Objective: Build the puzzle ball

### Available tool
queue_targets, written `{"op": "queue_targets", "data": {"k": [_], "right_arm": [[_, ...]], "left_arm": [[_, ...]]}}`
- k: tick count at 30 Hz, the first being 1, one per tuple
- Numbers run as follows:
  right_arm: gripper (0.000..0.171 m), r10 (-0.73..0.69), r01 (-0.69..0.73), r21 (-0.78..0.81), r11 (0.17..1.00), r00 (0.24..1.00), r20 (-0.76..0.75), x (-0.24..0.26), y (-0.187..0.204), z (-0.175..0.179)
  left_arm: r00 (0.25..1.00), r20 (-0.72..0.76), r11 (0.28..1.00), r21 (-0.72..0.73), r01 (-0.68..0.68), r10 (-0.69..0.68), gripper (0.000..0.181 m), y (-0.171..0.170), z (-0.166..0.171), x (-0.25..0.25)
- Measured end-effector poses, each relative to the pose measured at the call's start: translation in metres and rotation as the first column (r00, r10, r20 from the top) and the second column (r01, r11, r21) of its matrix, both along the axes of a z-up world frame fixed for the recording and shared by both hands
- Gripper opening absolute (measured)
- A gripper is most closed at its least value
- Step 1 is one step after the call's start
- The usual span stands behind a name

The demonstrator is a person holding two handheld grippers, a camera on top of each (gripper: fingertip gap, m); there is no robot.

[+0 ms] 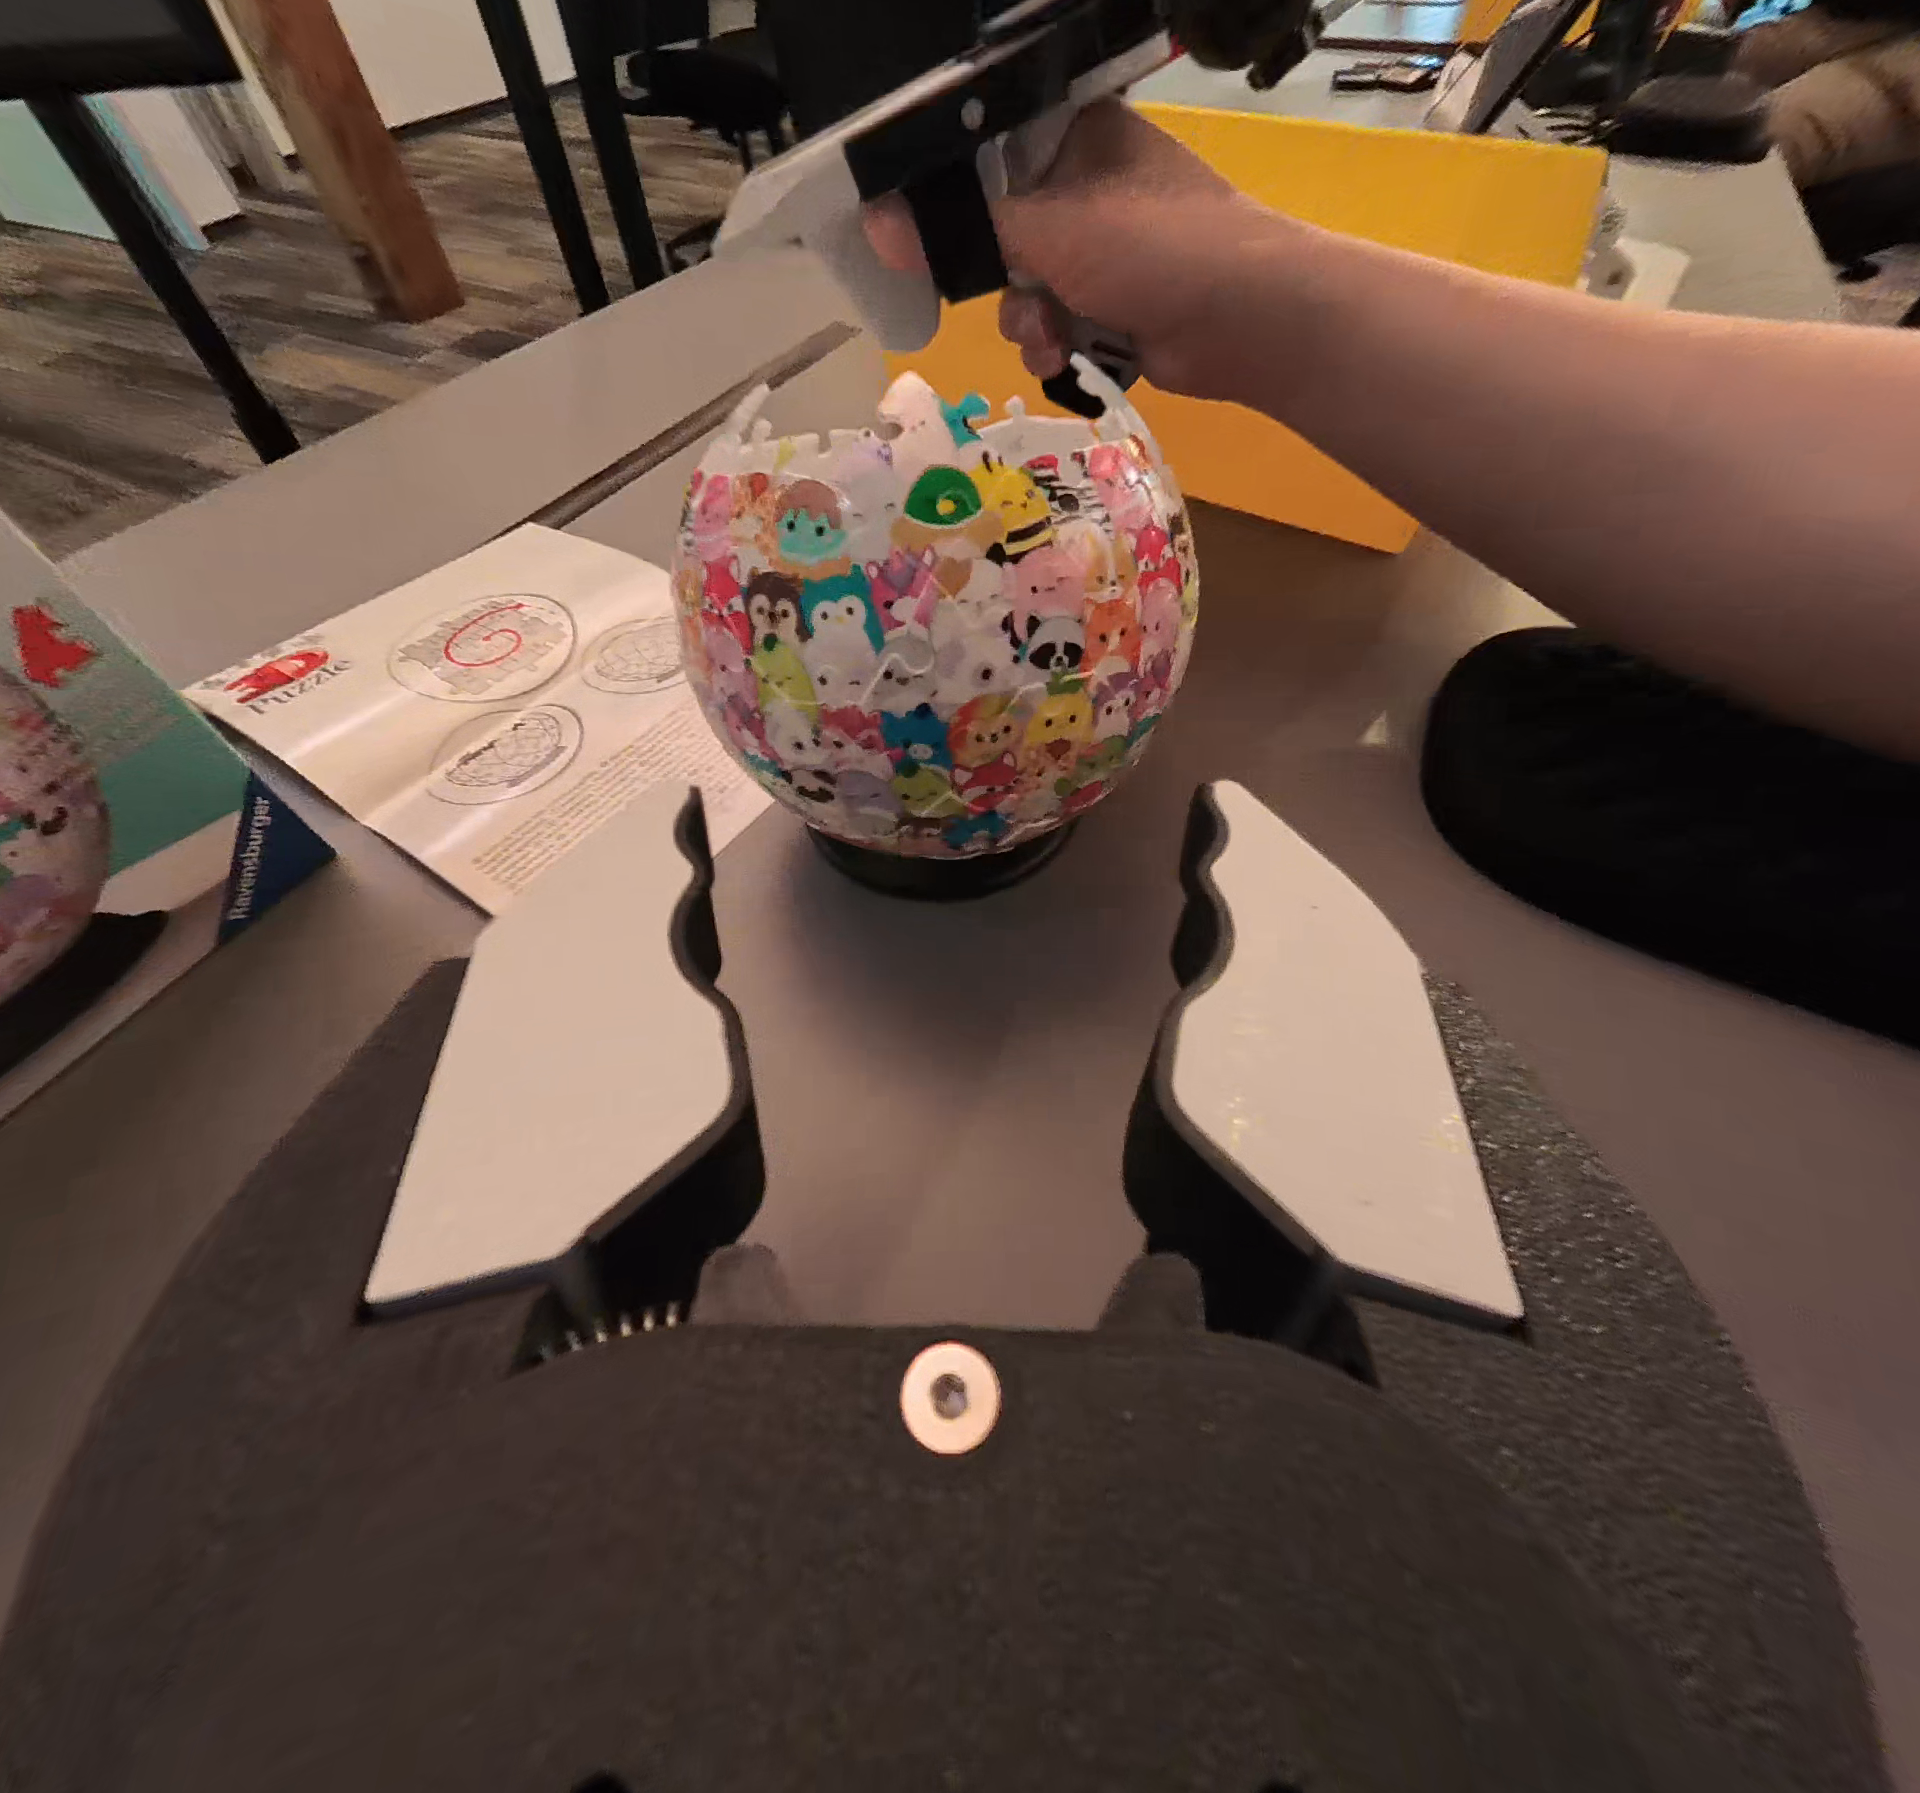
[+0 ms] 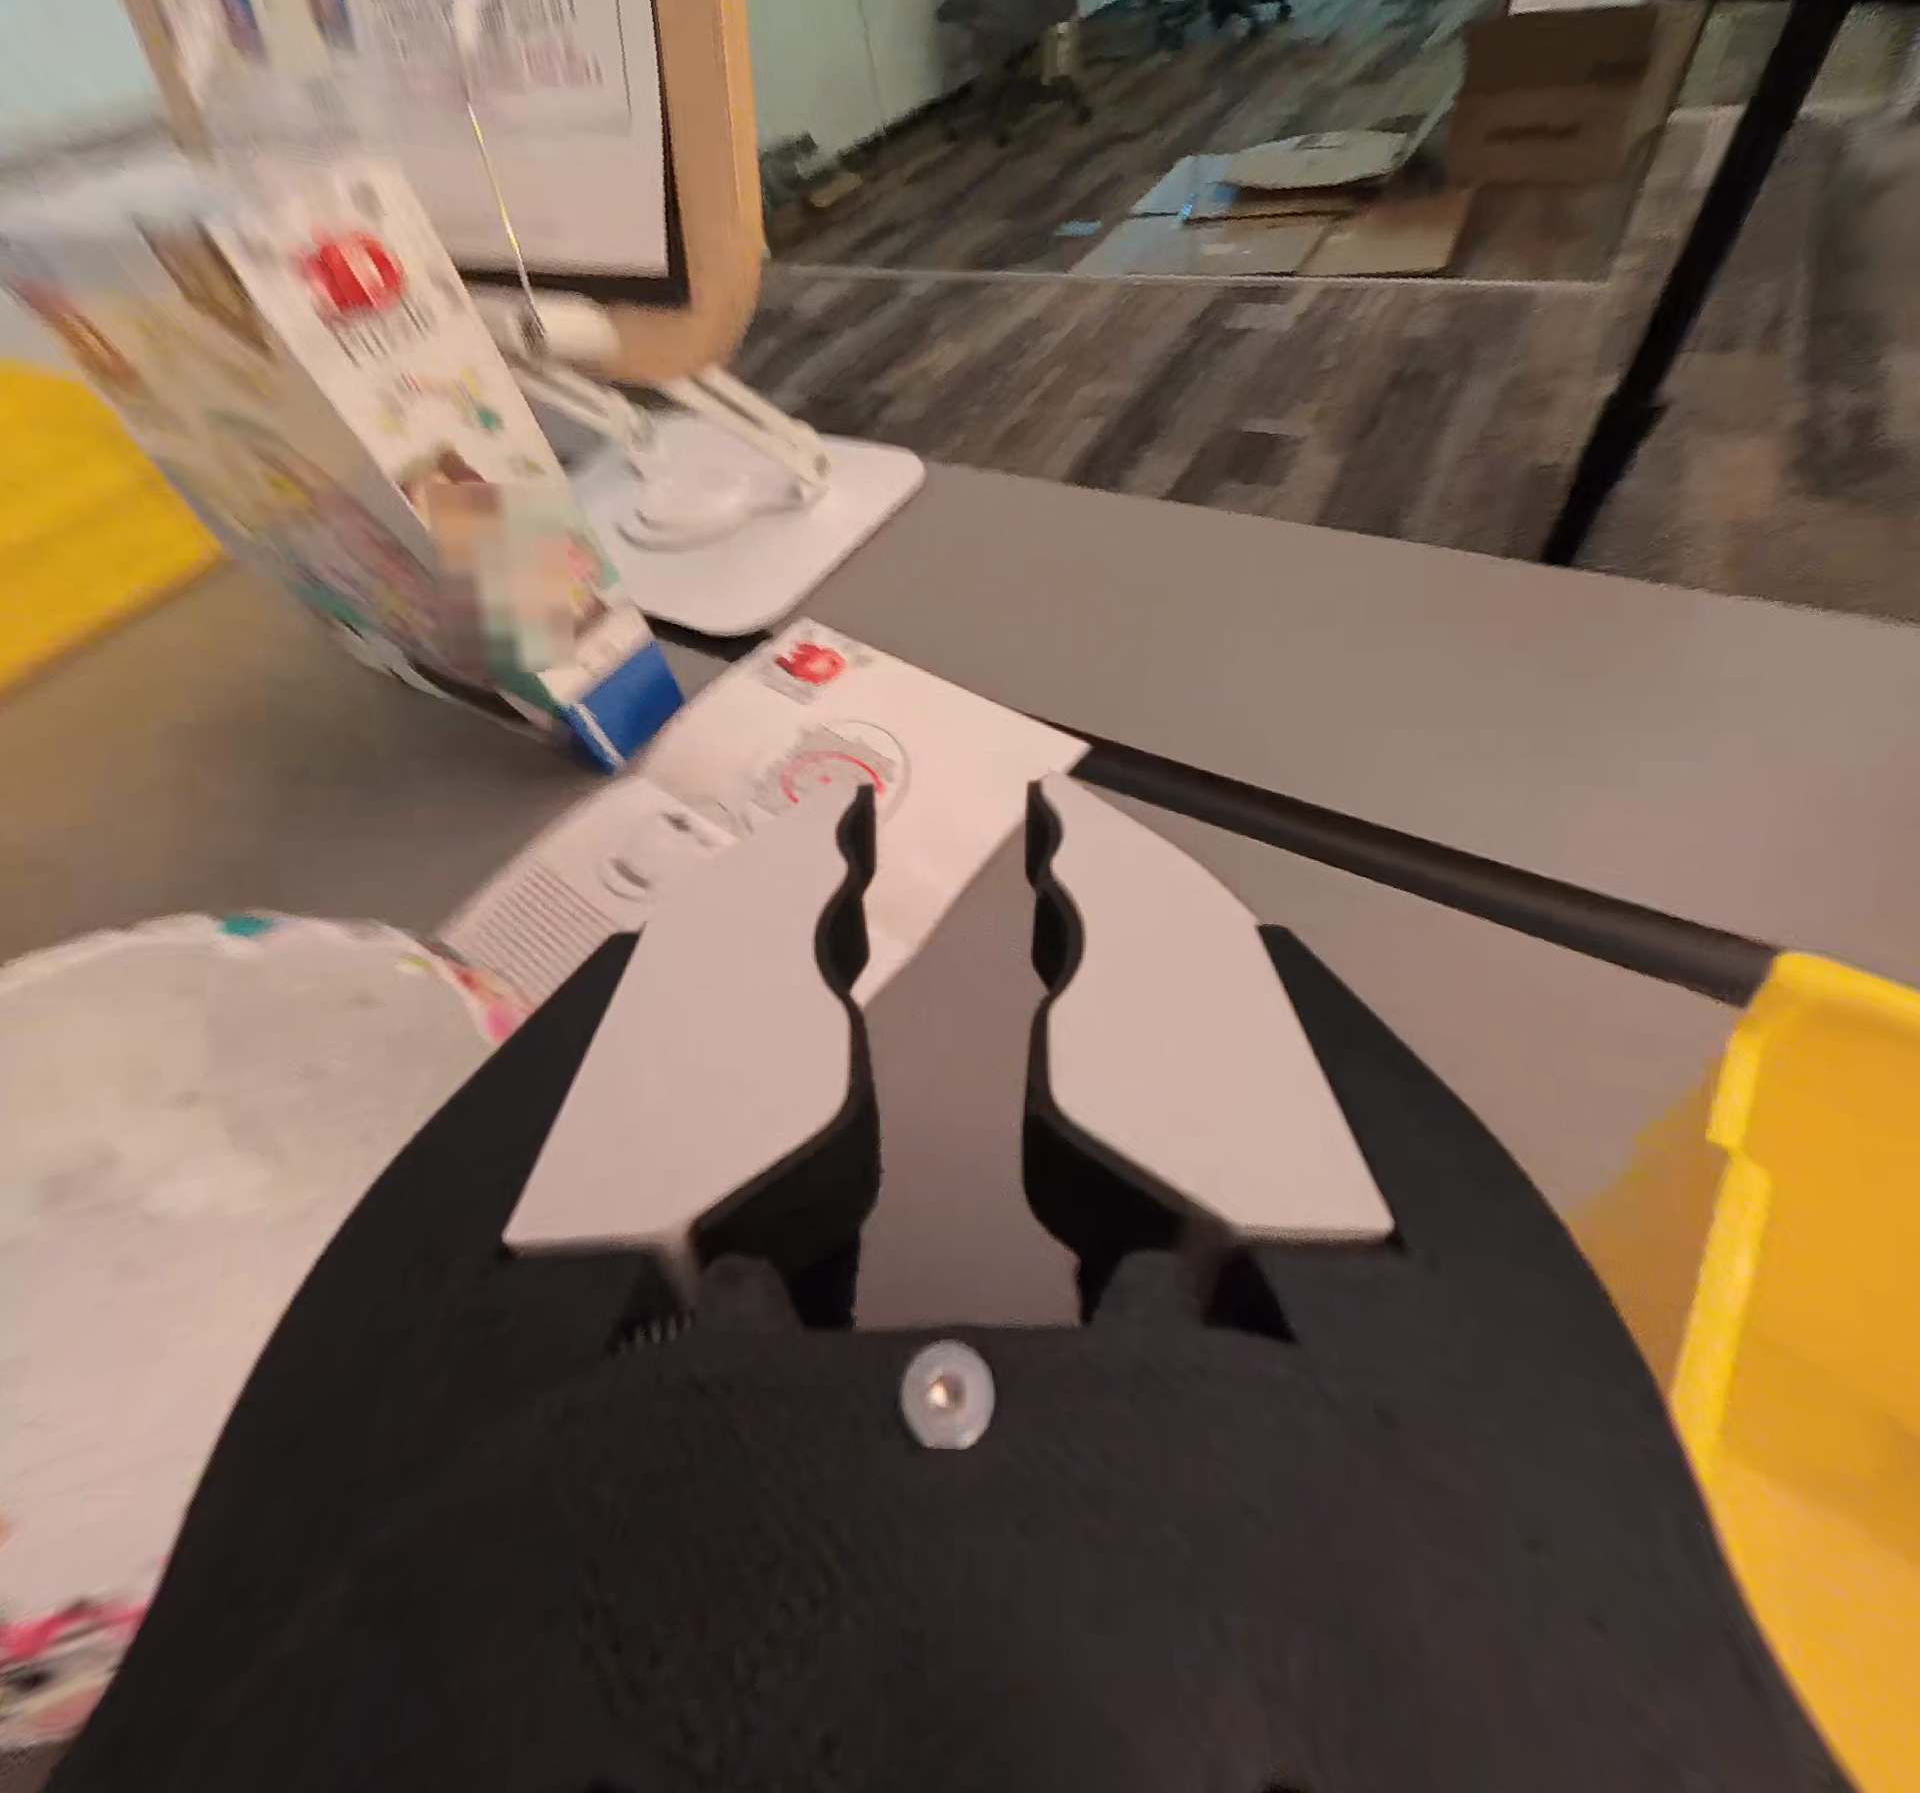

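The puzzle ball (image 1: 935, 642) stands on a black ring stand (image 1: 940, 865) on the grey table. It is covered in colourful animal pictures. Its top is open, with a jagged rim of piece tabs. My left gripper (image 1: 945, 803) is open and empty, low over the table just in front of the ball. My right gripper (image 2: 945, 808) is narrowly open with nothing between the fingers. A hand holds it just above the ball's open top, as the left wrist view (image 1: 914, 216) shows. The ball's white inside (image 2: 187, 1172) sits at the lower left of the right wrist view.
A white instruction sheet (image 1: 468, 704) (image 2: 935, 735) lies left of the ball. The puzzle box (image 1: 114, 735) (image 2: 343, 476) stands beyond it. A yellow bin (image 1: 1371, 205) (image 2: 1829, 1276) sits behind the ball. A black pad (image 1: 1662, 808) lies to the right, under the person's arm (image 1: 1558, 517). The left gripper's tips are roughly 25 cm from the right gripper's.
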State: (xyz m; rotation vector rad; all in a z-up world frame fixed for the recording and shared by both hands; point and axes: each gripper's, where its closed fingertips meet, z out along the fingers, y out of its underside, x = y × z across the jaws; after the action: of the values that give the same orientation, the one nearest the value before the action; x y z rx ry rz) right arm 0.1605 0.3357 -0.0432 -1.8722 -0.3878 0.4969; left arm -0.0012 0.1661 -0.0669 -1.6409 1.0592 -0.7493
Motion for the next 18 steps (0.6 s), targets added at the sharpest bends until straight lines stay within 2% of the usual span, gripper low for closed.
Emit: {"op": "queue_targets", "data": {"k": [3, 6, 9, 11, 13, 15, 18], "right_arm": [[0.024, 0.002, -0.009, 0.029, 1.0, 0.973, 0.23, 0.002, 0.001, -0.022], [0.024, 0.08, -0.074, -0.033, 0.997, 0.961, 0.264, 0.001, -0.005, -0.038], [0.022, 0.087, -0.069, -0.071, 0.995, 0.953, 0.289, 0.016, -0.008, -0.045], [0.021, 0.17, -0.155, -0.083, 0.984, 0.961, 0.216, 0.011, -0.016, -0.048], [0.022, 0.361, -0.352, -0.11, 0.93, 0.929, 0.081, -0.013, -0.034, -0.053], [0.026, 0.42, -0.409, -0.16, 0.898, 0.907, 0.037, -0.018, -0.037, -0.063], [0.026, 0.472, -0.485, -0.187, 0.854, 0.874, -0.113, -0.021, -0.036, -0.058]], "left_arm": [[1.0, -0.021, 1.0, 0.013, -0.004, 0.005, 0.087, 0.002, -0.009, 0.011], [0.999, -0.04, 1.0, 0.023, -0.02, 0.021, 0.088, 0.006, -0.015, 0.016], [1.0, -0.024, 1.0, 0.004, -0.017, 0.017, 0.088, 0.007, -0.016, 0.019], [1.0, -0.019, 1.0, 0.0, -0.006, 0.006, 0.089, 0.007, -0.017, 0.02], [1.0, -0.008, 1.0, 0.003, 0.007, -0.007, 0.09, 0.005, -0.018, 0.021], [1.0, -0.008, 1.0, 0.011, 0.028, -0.028, 0.09, 0.003, -0.018, 0.023], [1.0, -0.015, 1.0, 0.015, 0.027, -0.026, 0.09, 0.005, -0.018, 0.025]]}}
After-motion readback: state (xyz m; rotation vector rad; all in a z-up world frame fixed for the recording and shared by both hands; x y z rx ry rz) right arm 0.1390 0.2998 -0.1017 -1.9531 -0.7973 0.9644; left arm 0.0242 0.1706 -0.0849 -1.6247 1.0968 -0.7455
